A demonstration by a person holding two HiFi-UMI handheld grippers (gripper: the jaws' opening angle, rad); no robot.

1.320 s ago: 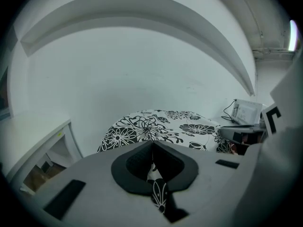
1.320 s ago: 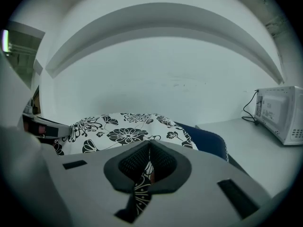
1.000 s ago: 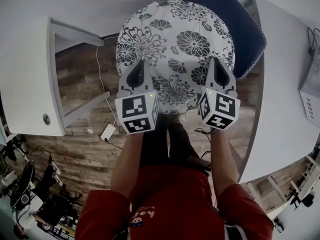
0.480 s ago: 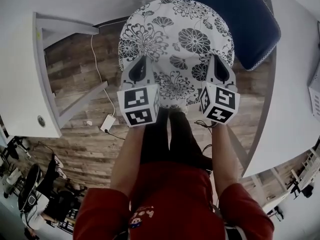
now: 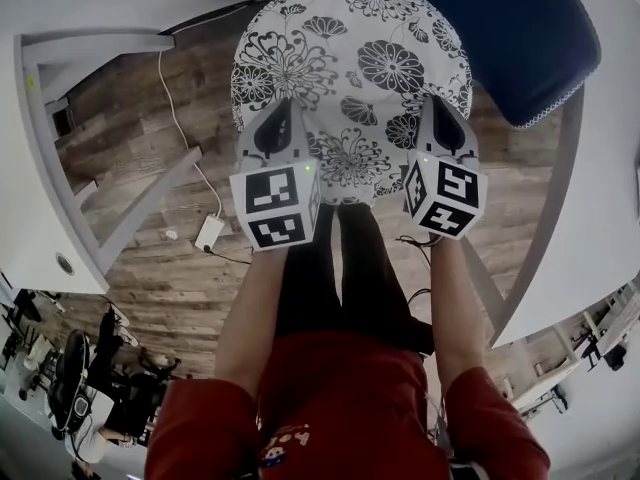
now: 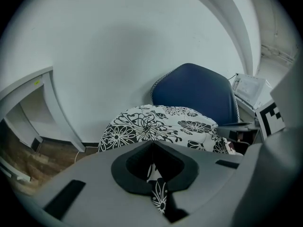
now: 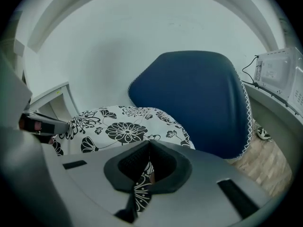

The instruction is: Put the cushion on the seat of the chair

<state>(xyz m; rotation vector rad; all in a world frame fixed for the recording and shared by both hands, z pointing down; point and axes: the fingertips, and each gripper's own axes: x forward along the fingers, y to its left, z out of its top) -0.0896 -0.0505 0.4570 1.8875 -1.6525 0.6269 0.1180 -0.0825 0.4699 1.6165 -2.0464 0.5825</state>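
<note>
Here, my left tool [image 5: 281, 116] and right tool [image 5: 441, 116] both clenched on the near edge of the floral cushion [image 5: 350, 58], held above the wooden floor [image 5: 170, 288], blue chair [image 5: 520, 28] at far right.

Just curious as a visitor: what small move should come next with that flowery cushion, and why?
Probably carry the cushion forward and right toward the blue chair. The left gripper and right gripper have jaws shut on its near edge, and it hangs over the wooden floor.

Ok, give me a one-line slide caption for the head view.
The left gripper and right gripper, jaws shut on a floral cushion, hold it close to a blue chair.
</note>
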